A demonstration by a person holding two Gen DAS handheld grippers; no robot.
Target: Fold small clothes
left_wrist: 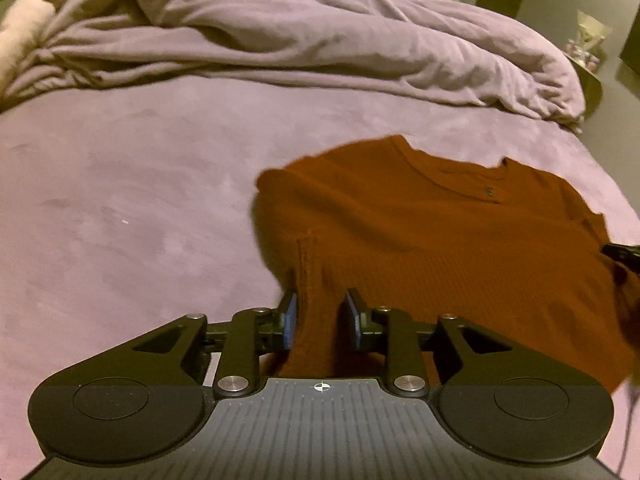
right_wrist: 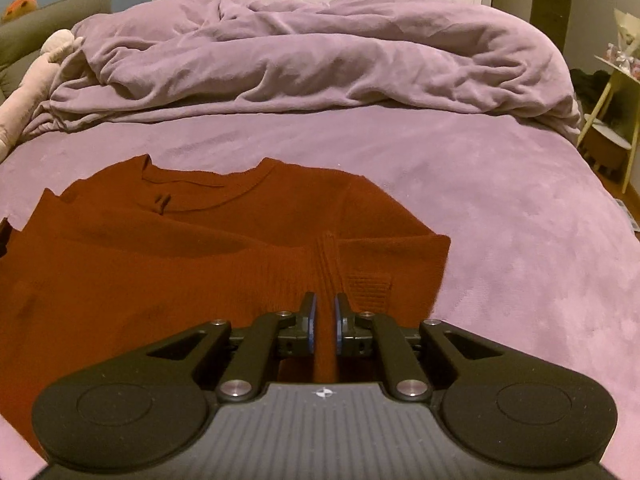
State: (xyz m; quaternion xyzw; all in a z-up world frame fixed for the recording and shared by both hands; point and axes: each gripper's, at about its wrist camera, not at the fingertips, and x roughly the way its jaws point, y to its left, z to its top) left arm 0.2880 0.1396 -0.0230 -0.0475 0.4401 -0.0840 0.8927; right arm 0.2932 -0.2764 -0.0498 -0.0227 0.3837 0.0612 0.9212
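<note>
on the purple bed [left_wrist: 120, 208], a rust-brown knit top [left_wrist: 420, 248] lies spread front-up, neckline toward the rumpled duvet [left_wrist: 300, 40] at the far end and a pale soft toy [left_wrist: 28, 20] at the far left corner.

at the left side of the top, the left gripper [left_wrist: 321, 322] stands partly open: a ridge of the ribbed hem runs up between its fingers [left_wrist: 289, 320], and a gap shows on the inner side, so the pads do not look to be pressing it. judging by that, this side is being let go, and the cloth here should be left lying flat, with the hem edge straight, before the gripper draws away.

at the right side, the right gripper [right_wrist: 325, 322] is all but closed, pinching a narrow ridge of the same ribbed hem between its blue pads. a small ribbed patch [right_wrist: 368, 290] lies just beside it on the cloth.

the step seems to be laying the bottom edge down for a fold. to do it well, both sides should come down level so the hem does not skew, and the right grip should let go only once its ridge rests on the top, not while taut, or the knit may spring back and wrinkle.
</note>
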